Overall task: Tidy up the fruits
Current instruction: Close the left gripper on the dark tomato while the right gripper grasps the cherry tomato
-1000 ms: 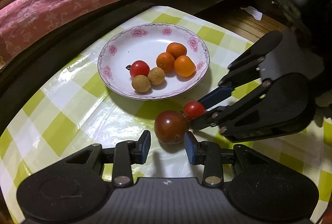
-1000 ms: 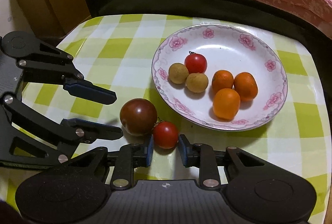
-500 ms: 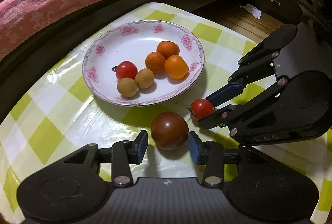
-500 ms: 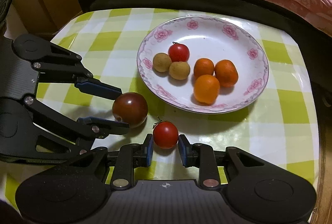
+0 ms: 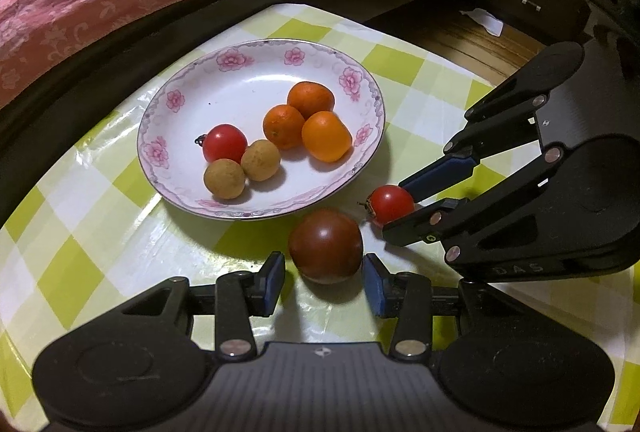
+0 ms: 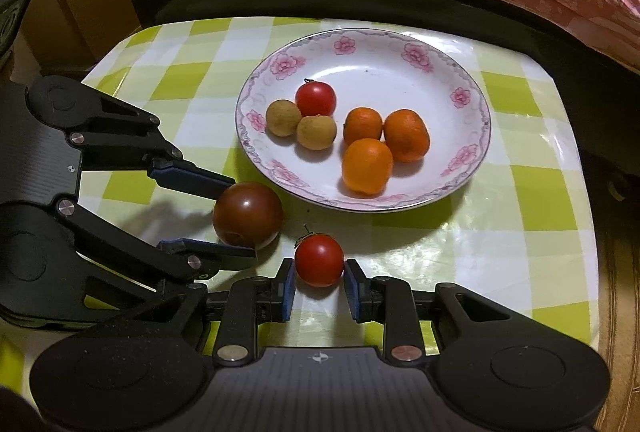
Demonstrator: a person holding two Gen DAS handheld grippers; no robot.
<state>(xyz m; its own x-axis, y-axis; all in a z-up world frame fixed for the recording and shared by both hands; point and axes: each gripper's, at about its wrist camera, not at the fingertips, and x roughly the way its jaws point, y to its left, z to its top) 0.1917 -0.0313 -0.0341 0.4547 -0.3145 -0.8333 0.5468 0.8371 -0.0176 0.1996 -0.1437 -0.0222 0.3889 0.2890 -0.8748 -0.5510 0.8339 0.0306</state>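
Your left claw is spread around the dark tomato on the counter, beside the plate; your right claw brackets the cherry tomato. Both look smooth, soft-skinned: pinch gently at their widest.

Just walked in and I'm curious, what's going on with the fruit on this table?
A person is working two handheld grippers. The left gripper brackets a dark tomato, the right gripper a small red tomato. Both tomatoes sit on the checked tablecloth beside the flowered plate, which already holds six small fruits.
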